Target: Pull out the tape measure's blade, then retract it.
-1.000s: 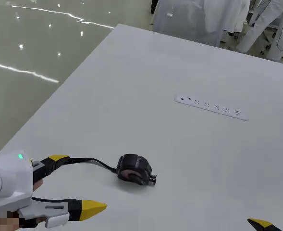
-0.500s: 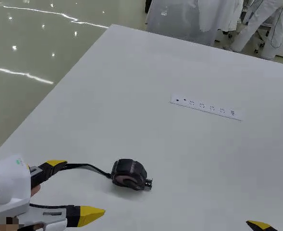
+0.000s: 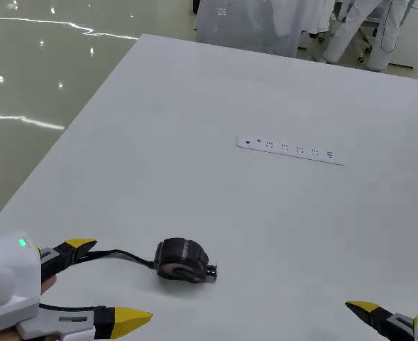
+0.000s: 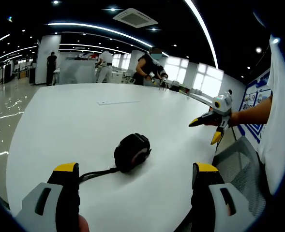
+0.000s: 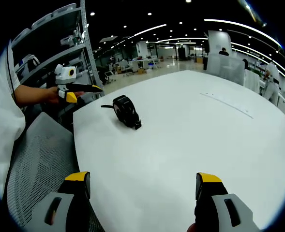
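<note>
Tape measure resting on the tabletop with its blade retracted, just ahead of the left gripper, whose jaws stand wide apart and empty. We note its wrist strap trailing back towards the far jaw's tip. Its hook end faces the right gripper, which is likewise wide open, empty and well apart. A power strip lies farther off; we judge the approach unobstructed.

The black tape measure with a reddish side face sits on the white desk near its near edge, toward the left corner. Its blade is wound in, the hook points right, and a black strap trails left.
</note>
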{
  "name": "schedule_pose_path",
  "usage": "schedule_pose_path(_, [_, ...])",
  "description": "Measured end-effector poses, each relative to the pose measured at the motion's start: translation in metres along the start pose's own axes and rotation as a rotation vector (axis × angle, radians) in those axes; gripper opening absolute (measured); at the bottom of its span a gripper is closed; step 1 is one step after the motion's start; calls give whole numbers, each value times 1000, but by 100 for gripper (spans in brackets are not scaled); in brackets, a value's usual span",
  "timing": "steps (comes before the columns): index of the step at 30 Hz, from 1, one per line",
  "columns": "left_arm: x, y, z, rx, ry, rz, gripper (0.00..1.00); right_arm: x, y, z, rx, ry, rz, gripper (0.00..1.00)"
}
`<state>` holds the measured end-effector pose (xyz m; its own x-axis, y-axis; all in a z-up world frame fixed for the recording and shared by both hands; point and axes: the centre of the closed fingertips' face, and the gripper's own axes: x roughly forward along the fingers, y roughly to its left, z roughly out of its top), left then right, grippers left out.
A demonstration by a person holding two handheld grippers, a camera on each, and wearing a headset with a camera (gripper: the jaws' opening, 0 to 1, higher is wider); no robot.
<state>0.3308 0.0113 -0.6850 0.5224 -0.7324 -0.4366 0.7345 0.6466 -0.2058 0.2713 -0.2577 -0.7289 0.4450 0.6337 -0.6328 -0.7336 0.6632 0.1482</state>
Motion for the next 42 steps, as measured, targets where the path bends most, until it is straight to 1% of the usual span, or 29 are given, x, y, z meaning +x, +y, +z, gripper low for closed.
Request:
schedule_pose_path(4, [9, 0, 3, 27, 21, -26, 95, 9, -3, 5, -21, 5, 18, 90])
schedule_pose_path(5, [12, -1, 2, 43, 33, -34, 95, 12, -3, 7, -32, 7, 24, 90])
schedule_pose_path(7, [16, -2, 1, 60, 47, -46, 95, 17, -4, 10, -45, 12, 37, 90])
schedule_pose_path(8, [18, -2, 1, 68, 57, -57, 94, 21, -5, 11, -63, 19, 44, 90])
schedule_pose_path(14, [31, -2, -4, 116, 109, -101, 93, 37, -9, 20, -121, 35, 85, 88])
schedule_pose_path(17, [39, 2, -9, 166, 152, -121, 93, 46, -9, 25, -159, 49, 110, 87])
schedule_pose_path(19, [43, 3, -9, 190, 162, -126, 93, 50, -10, 27, -176, 55, 121, 87])
schedule_pose_path(20, [46, 3, -10, 203, 174, -138, 92, 53, -10, 29, -185, 59, 128, 87])
schedule_pose_path(22, [50, 5, -11, 229, 187, -147, 92, 59, -11, 30, -209, 73, 142, 86])
schedule_pose_path(24, [53, 5, -12, 244, 201, -160, 91, 63, -11, 31, -219, 79, 151, 85])
schedule_pose_path(28, [62, 4, -15, 296, 233, -190, 85, 73, -11, 31, -247, 95, 171, 84])
schedule_pose_path(30, [67, 4, -16, 306, 243, -200, 84, 78, -10, 33, -248, 96, 180, 84])
schedule_pose_path(33, [72, 4, -17, 316, 249, -213, 80, 83, -9, 37, -256, 94, 192, 84])
schedule_pose_path(35, [76, 5, -19, 330, 255, -217, 79, 87, -8, 37, -263, 99, 200, 84])
schedule_pose_path(38, [80, 5, -21, 343, 271, -233, 74, 92, -8, 39, -266, 101, 209, 83])
schedule_pose_path(40, [84, 8, -21, 350, 271, -231, 71, 95, -7, 41, -269, 103, 216, 83])
schedule_pose_path(42, [88, 9, -20, 344, 272, -236, 69, 98, -7, 43, -274, 105, 221, 83])
